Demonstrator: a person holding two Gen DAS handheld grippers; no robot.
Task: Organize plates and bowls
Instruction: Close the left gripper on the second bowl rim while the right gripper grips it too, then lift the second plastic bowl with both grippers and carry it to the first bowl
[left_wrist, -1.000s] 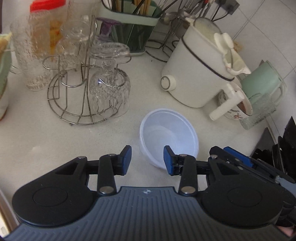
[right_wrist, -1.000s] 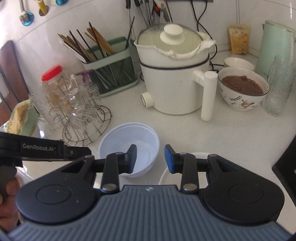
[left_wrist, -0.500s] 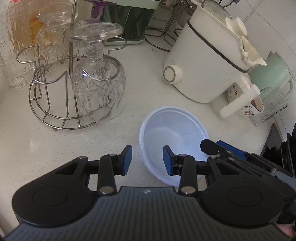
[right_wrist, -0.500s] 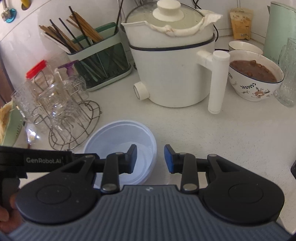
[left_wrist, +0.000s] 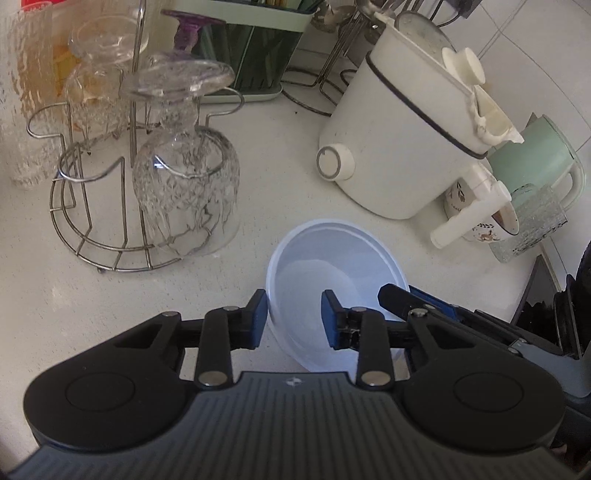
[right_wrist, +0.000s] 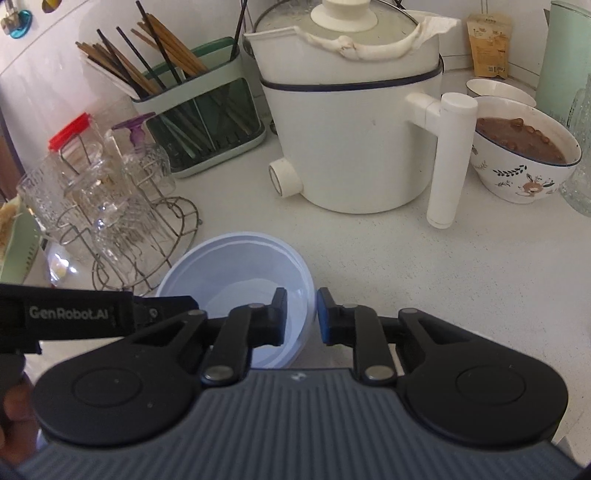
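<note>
A translucent white plastic bowl (left_wrist: 334, 258) sits upright on the white counter, also in the right wrist view (right_wrist: 236, 266). My left gripper (left_wrist: 293, 319) is open, its fingers straddling the bowl's left rim, one inside and one outside. My right gripper (right_wrist: 301, 315) is open narrowly, its fingers straddling the bowl's right rim. Neither pair of pads visibly presses the rim. The right gripper's fingertip (left_wrist: 397, 297) shows in the left wrist view over the bowl's right side.
A wire rack with upturned glasses (left_wrist: 177, 177) stands left of the bowl. A white cooker with a handle (right_wrist: 354, 122) stands behind it. A patterned bowl of brown food (right_wrist: 524, 158), a chopstick holder (right_wrist: 199, 110) and a green kettle (left_wrist: 535, 162) stand farther back.
Both grippers have moved forward and down to the plastic bowl, so that their fingers now straddle its rim on opposite sides. The right gripper's gap has narrowed slightly. The bowl has not moved.
</note>
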